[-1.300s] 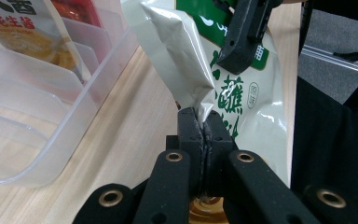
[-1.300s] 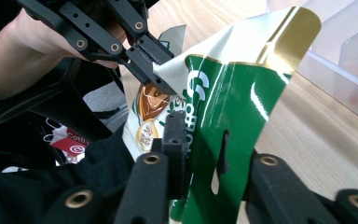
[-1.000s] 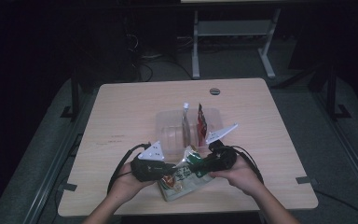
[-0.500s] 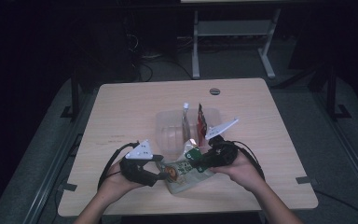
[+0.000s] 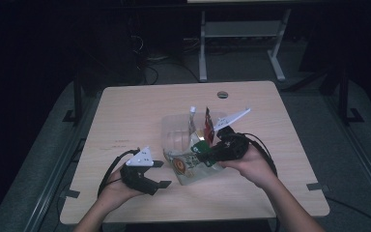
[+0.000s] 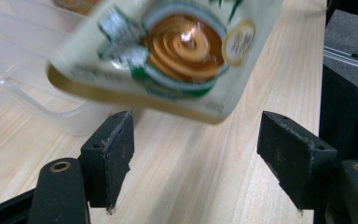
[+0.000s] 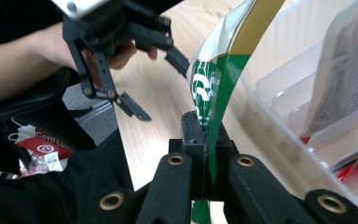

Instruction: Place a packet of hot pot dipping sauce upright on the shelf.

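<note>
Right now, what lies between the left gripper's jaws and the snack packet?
Only bare table in the left gripper view: the left gripper stands open, short of the snack packet, which the right gripper holds.

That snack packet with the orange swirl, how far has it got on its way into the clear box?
Done: two packets already stand in the clear box. In hand: the right hand-held gripper is shut on the snack packet, while the left hand-held gripper has just been opening, with nothing between its jaws. Left: putting the packet into the box.
</note>
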### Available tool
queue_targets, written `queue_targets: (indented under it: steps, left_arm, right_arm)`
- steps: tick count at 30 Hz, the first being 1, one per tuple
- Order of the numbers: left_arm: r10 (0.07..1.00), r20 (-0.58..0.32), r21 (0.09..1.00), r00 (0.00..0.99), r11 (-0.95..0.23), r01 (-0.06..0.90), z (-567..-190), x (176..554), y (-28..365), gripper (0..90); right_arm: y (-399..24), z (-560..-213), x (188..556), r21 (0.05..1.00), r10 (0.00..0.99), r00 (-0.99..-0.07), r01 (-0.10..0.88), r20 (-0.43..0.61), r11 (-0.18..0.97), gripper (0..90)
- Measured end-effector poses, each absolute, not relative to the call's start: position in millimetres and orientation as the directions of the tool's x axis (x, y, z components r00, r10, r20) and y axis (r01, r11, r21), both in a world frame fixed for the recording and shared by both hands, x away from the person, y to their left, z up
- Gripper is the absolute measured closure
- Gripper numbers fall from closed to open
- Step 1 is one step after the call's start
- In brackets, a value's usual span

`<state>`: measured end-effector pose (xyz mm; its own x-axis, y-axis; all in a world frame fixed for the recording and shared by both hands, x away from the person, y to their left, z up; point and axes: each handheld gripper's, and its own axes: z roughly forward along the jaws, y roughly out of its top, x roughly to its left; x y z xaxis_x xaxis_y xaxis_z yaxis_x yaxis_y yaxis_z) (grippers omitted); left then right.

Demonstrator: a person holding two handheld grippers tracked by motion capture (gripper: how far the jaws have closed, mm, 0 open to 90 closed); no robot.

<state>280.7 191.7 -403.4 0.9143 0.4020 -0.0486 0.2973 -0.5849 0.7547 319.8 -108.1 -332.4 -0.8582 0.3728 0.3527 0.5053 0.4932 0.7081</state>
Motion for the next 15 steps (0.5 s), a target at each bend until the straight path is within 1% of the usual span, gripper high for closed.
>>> queue_targets:
  steps: [7, 13, 15]
  left_arm:
    - [0.405, -0.057, 0.747, 0.913, -0.590, 0.308, -405, 281, 193, 26.9]
    - [0.393, -0.057, 0.743, 0.918, -0.597, 0.302, -407, 281, 190, 26.9]
    - [0.391, -0.053, 0.742, 0.919, -0.600, 0.299, -408, 281, 190, 26.9]
  right_arm:
    - [-107, -308, 327, 0.731, 0.388, -0.861, 0.493, 0.330, 0.472, 89.6]
    - [-101, -290, 336, 0.733, 0.418, -0.854, 0.494, 0.309, 0.468, 89.6]
    - [-99, -284, 341, 0.739, 0.426, -0.857, 0.483, 0.289, 0.470, 89.6]
